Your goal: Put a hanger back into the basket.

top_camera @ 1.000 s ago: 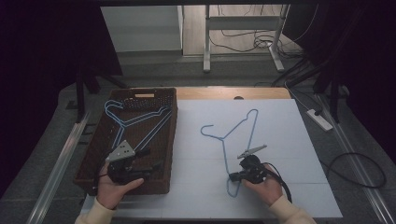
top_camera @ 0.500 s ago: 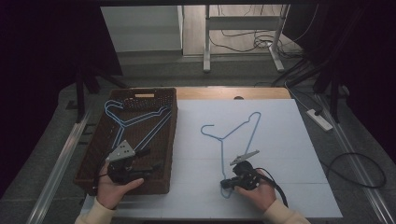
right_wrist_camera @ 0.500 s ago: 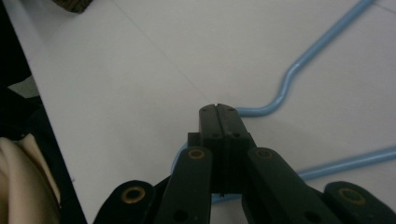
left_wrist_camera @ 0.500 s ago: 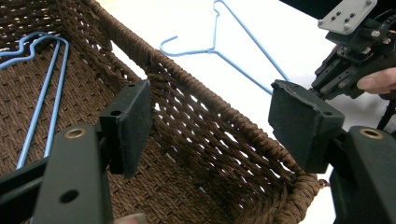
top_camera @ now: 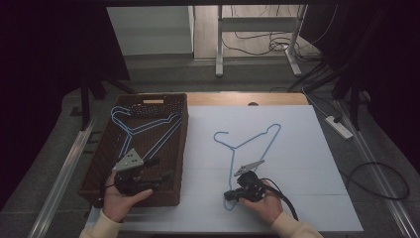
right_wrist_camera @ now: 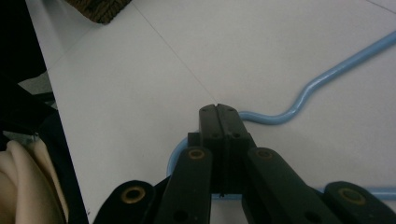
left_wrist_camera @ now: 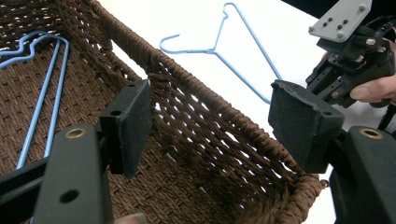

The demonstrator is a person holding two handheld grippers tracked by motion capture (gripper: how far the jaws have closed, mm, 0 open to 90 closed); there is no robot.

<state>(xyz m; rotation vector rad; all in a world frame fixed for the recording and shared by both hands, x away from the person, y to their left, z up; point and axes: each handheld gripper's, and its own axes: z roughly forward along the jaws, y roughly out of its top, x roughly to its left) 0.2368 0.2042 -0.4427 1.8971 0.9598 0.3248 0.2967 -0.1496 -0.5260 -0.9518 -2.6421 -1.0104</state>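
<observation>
Right tool is clamped on the blue hanger on the surface; left tool, jaws apart, waits over the basket, which holds one hanger already.

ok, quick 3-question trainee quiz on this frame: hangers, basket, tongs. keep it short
1. True or false: the right tongs are shut on the blue hanger on the table.
2. Where does the second blue hanger lie? A) in the wicker basket B) on the floor C) on the white table
3. Fill in: the left tongs hang over the basket with their jaws ____.

Key: 1 true, the jaws are pressed together over the wire at the hanger's lower end. 2 A. 3 open, nothing between them.
</observation>
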